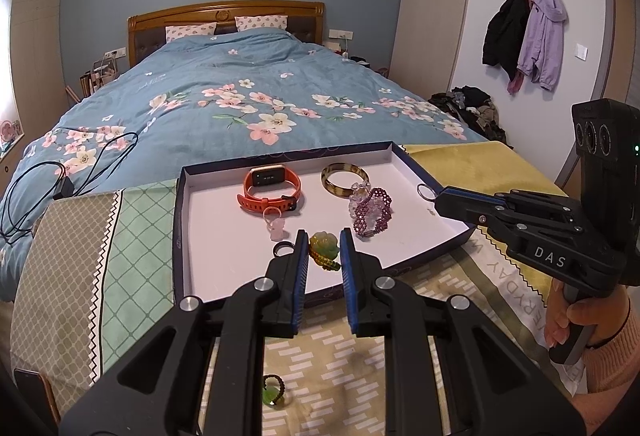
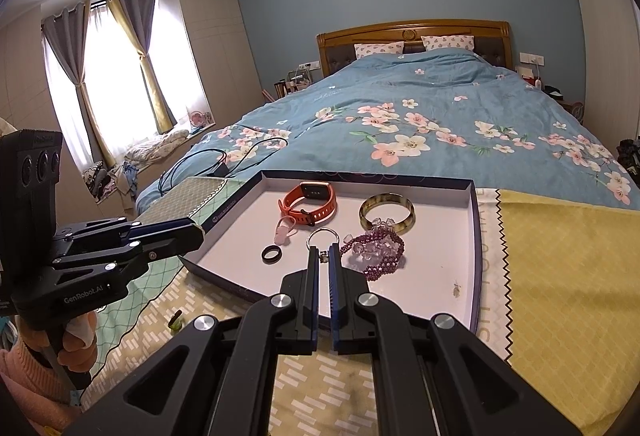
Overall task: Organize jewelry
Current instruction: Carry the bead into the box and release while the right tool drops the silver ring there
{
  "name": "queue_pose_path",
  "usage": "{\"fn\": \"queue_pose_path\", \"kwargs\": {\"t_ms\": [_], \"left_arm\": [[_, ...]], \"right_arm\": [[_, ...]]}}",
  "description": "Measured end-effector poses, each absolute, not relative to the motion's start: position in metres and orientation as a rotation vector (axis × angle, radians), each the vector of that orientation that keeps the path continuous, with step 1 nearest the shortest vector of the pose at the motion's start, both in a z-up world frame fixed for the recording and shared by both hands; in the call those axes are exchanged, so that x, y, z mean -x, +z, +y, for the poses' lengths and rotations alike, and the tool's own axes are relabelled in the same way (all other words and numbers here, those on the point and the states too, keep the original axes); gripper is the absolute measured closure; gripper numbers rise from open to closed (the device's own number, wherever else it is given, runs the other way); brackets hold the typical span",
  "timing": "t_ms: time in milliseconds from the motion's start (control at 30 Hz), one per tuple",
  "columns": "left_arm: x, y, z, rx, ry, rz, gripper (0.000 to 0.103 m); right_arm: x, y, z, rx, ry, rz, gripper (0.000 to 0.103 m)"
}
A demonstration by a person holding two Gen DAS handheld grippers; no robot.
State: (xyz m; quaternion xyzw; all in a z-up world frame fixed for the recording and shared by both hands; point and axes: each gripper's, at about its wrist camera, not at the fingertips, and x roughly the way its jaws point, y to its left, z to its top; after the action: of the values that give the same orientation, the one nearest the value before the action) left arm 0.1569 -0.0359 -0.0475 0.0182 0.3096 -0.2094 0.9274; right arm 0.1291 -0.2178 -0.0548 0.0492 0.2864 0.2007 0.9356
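Note:
A shallow white tray (image 1: 224,236) with dark rim lies on a patterned cloth. In it are an orange watch (image 1: 269,189), an amber bangle (image 1: 345,180), a purple bead bracelet (image 1: 373,213), a pink charm (image 1: 276,226) and a black ring (image 1: 282,248). My left gripper (image 1: 324,250) is shut on a green flower pendant (image 1: 323,245), just above the tray's near part. My right gripper (image 2: 324,256) is shut on a silver ring (image 2: 322,236), held over the tray; it also shows in the left wrist view (image 1: 434,194).
A green bead ring (image 1: 273,390) lies on the cloth in front of the tray. A yellow cloth (image 2: 560,276) covers the right side. The bed with a floral quilt (image 1: 240,96) and black cables (image 1: 60,172) lies behind.

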Motion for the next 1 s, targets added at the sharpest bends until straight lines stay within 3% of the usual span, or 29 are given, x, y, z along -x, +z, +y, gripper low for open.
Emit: {"fn": "queue_pose_path", "kwargs": {"t_ms": [1000], "left_arm": [[-0.17, -0.048, -0.034, -0.037, -0.395, 0.633, 0.087]], "right_arm": [[-0.136, -0.057, -0.215, -0.106, 0.414, 0.588, 0.1]]}}
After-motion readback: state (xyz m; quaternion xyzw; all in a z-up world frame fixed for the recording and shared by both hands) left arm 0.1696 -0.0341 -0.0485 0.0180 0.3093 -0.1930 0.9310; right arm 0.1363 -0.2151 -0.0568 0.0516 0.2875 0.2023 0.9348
